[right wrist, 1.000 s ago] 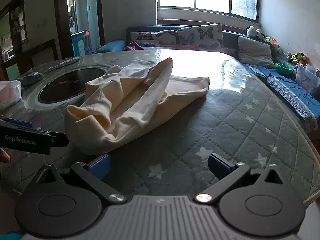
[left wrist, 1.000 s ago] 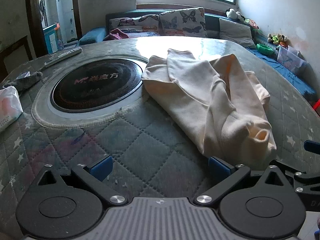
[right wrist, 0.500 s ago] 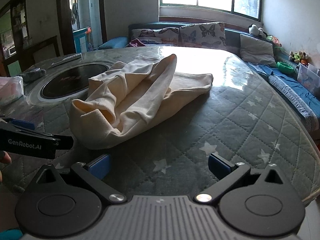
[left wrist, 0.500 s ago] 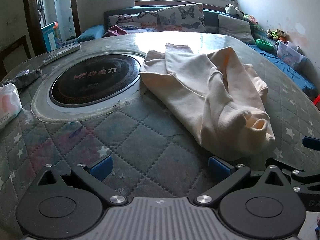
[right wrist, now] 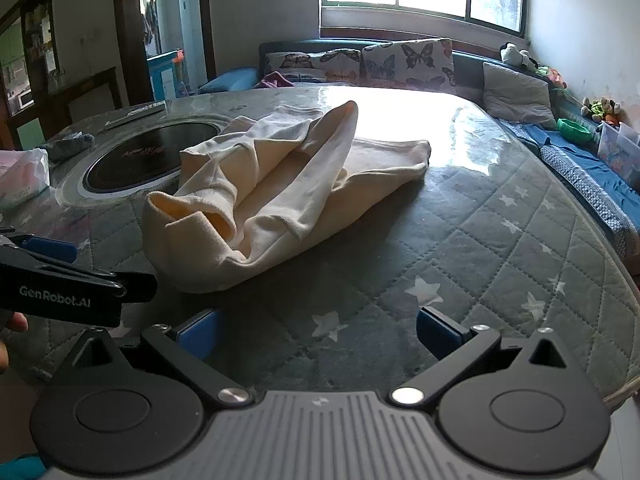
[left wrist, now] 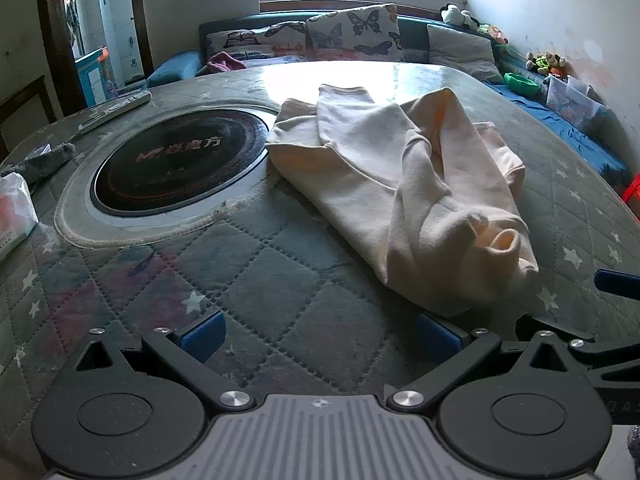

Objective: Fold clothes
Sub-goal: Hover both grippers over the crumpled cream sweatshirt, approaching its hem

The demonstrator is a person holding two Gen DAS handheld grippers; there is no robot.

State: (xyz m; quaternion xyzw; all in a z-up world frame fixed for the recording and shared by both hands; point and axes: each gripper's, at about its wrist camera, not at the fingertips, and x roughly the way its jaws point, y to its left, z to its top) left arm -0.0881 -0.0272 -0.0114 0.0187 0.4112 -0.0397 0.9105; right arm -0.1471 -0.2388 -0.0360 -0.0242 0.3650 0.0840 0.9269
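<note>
A cream garment (left wrist: 404,184) lies crumpled in a loose heap on the quilted table cover, its sleeve cuff opening towards me. It also shows in the right wrist view (right wrist: 272,192). My left gripper (left wrist: 320,334) is open and empty, low over the cover just short of the garment's near edge. My right gripper (right wrist: 320,332) is open and empty, to the right of the garment's near end. The left gripper's body (right wrist: 60,280) shows at the left edge of the right wrist view.
A round black hotplate (left wrist: 176,160) is set into the table left of the garment. A tissue pack (left wrist: 14,212) lies at the left edge, a remote (left wrist: 116,110) at the back left. A sofa with butterfly cushions (left wrist: 352,36) stands behind the table.
Both grippers have drawn back a little from the garment and risen slightly. The garment has not moved.
</note>
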